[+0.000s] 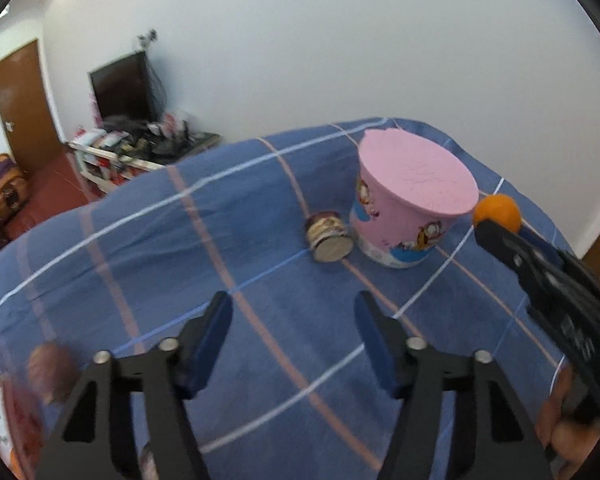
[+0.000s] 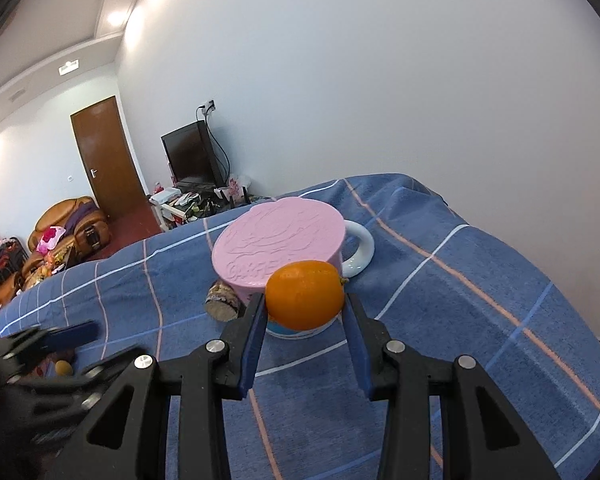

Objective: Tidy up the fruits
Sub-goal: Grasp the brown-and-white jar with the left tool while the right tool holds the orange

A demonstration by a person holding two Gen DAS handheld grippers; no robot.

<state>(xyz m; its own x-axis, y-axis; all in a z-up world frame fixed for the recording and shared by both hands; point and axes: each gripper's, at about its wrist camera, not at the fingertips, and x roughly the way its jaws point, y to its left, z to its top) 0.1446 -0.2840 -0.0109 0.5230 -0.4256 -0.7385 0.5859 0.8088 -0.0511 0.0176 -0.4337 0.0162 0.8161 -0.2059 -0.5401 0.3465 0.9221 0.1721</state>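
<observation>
Clamped in my right tongs (image 2: pixel 305 312), the round orange fruit (image 2: pixel 305 295) may slip onto the pink-lidded mug (image 2: pixel 278 245); my left tongs (image 1: pixel 294 338) seem empty, apart.

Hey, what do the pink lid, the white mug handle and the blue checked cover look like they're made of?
Pink round lid: likely soft silicone or plastic, matte, with raised moulded lettering. White looped mug handle: probably glazed ceramic, glossy with bright highlights. Blue checked cover: woven fabric, dull, draping in soft folds at its edges.
</observation>
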